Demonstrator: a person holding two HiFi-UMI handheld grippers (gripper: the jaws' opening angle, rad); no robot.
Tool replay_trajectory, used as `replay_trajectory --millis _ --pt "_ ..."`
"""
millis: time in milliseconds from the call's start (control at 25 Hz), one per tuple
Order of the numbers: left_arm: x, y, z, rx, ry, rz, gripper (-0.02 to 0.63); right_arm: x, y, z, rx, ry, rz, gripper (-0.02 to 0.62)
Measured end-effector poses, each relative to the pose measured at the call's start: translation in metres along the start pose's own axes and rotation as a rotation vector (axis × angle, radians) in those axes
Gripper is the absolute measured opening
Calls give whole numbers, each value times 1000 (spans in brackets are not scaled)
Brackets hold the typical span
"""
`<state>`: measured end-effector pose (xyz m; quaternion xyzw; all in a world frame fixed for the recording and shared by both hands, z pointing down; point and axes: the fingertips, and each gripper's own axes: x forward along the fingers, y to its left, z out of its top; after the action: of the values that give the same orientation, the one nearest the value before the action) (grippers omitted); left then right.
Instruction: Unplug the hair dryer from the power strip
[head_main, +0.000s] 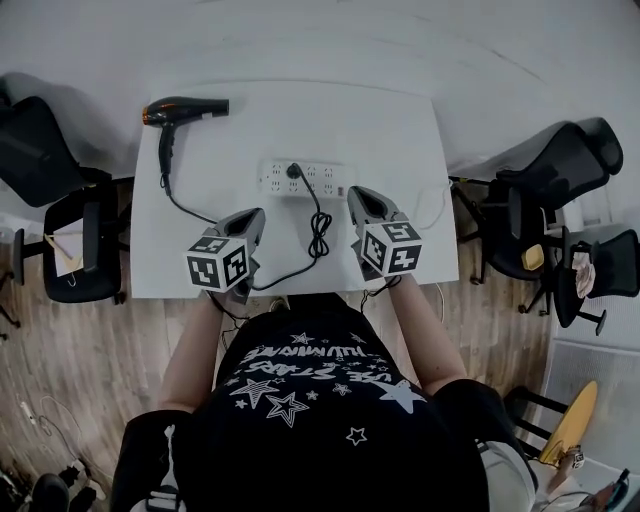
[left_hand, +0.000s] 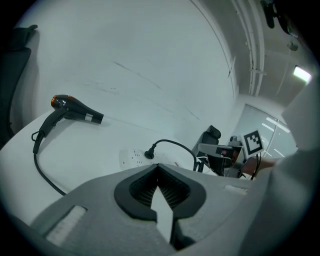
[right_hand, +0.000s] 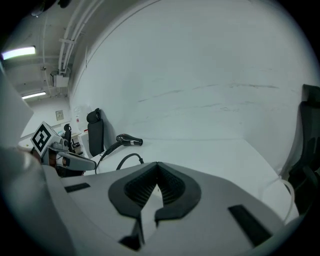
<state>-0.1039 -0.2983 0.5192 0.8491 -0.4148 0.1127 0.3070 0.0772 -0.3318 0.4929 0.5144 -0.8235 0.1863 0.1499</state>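
Observation:
A black hair dryer lies at the table's far left corner, also visible in the left gripper view and the right gripper view. Its black cord runs along the front, loops in a coil, and ends in a plug seated in the white power strip at mid-table. The strip and plug lie just ahead of my left gripper. Left gripper and right gripper hover near the front edge on either side of the coil, both shut and empty.
The white table is flanked by black office chairs at left and right. A thin white cable hangs off the right edge. The person's torso fills the near side.

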Motion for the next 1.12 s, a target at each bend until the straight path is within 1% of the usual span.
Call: replay_trajectory --millis 120,320,640,840,1120 --pt "7 6 5 18 11 21 8 15 -4 3 8 12 25 9" --pt "21 13 12 25 23 40 8 33 -4 -1 28 58 95 9" --pt "52 22 14 30 62 53 8 52 -14 -8 22 108 132 9" --pt "66 26 15 83 103 69 8 64 -18 -10 21 131 156 9" --pt "84 36 9 92 151 83 8 79 -12 -12 -16 162 221 9"
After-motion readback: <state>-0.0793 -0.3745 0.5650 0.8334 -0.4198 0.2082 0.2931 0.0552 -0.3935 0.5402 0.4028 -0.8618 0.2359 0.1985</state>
